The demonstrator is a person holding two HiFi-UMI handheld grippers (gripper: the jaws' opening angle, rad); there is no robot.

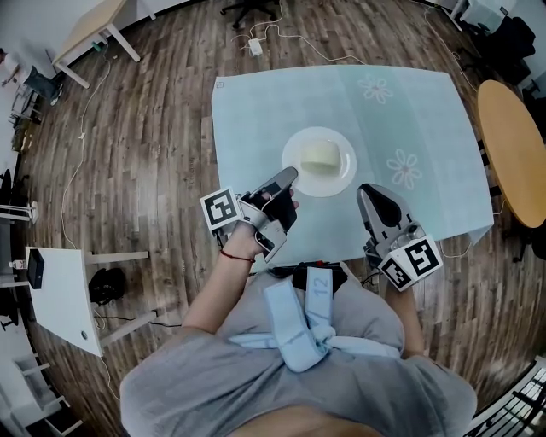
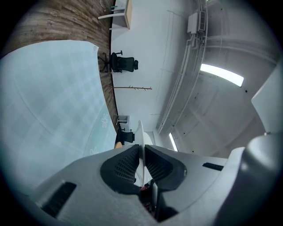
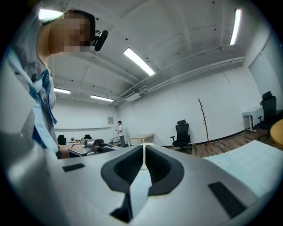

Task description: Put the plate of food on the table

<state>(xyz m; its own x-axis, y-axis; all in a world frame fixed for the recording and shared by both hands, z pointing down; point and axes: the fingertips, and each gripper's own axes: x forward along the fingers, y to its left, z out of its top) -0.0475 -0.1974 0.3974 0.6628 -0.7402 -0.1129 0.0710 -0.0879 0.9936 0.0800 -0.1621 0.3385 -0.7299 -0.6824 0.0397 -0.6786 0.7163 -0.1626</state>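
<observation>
A white plate (image 1: 341, 158) carrying a pale block of food (image 1: 317, 157) is over the middle of the table, which is covered in a light blue flowered cloth (image 1: 409, 111). I cannot tell whether the plate rests on the cloth. My left gripper (image 1: 290, 173) is shut on the plate's near-left rim. In the left gripper view the rim shows as a thin white edge (image 2: 140, 132) pinched by the left gripper (image 2: 142, 154). My right gripper (image 1: 365, 189) sits just off the plate's near-right edge, apart from it. The right gripper (image 3: 144, 152) is shut with nothing held.
A round wooden table (image 1: 516, 145) stands close to the right of the blue table. A white side table (image 1: 64, 290) is at the left, a wooden desk (image 1: 94, 26) at the far left, and cables (image 1: 256, 43) lie on the wood floor beyond.
</observation>
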